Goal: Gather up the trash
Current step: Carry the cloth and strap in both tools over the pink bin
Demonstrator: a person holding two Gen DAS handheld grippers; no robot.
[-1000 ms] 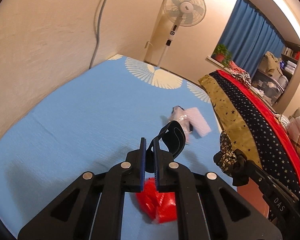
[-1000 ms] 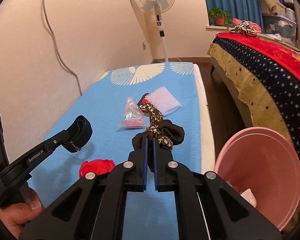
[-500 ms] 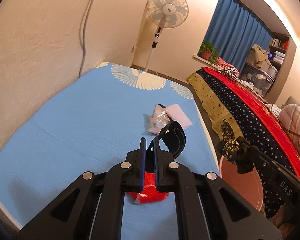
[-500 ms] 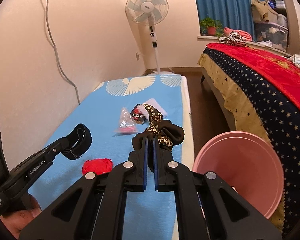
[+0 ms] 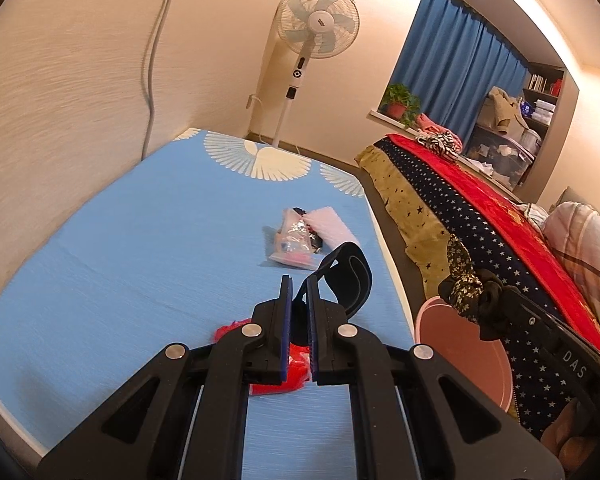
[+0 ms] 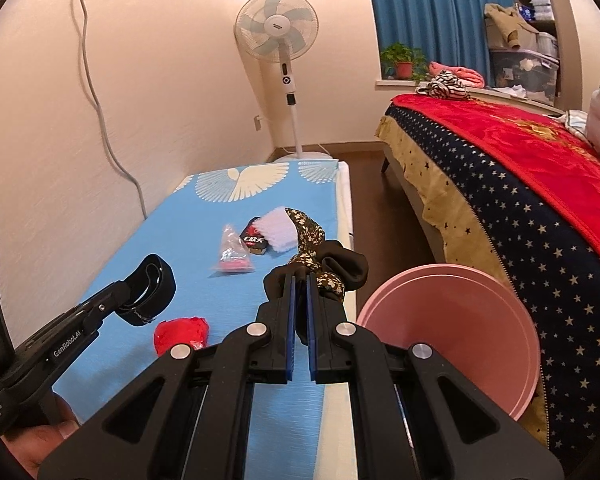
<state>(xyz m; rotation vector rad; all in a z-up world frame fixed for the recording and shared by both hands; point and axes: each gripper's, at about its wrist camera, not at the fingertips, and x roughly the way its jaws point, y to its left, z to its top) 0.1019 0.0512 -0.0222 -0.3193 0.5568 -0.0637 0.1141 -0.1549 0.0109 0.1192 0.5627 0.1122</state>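
Note:
My left gripper (image 5: 298, 286) is shut on a black band (image 5: 350, 276), held above the blue mattress (image 5: 140, 248); the band also shows in the right wrist view (image 6: 150, 294). My right gripper (image 6: 300, 280) is shut on a black and floral scrunchie (image 6: 326, 266), held beside the pink bin (image 6: 456, 332); the scrunchie shows in the left wrist view (image 5: 466, 288), above the bin's rim (image 5: 432, 312). A red crumpled wrapper (image 6: 182, 334) lies on the mattress under my left gripper. A clear bag (image 6: 232, 256), a black packet (image 6: 254, 238) and a white pad (image 6: 278, 228) lie farther on.
A bed with a star-patterned blanket (image 6: 520, 208) stands right of the bin across a strip of floor. A standing fan (image 6: 278, 36) is at the far wall. A cable (image 6: 100, 108) runs down the left wall beside the mattress.
Both grippers have risen and pulled back from the mattress with their items. The pink bin has come into the left wrist view, and the scrunchie now hangs over its rim there.

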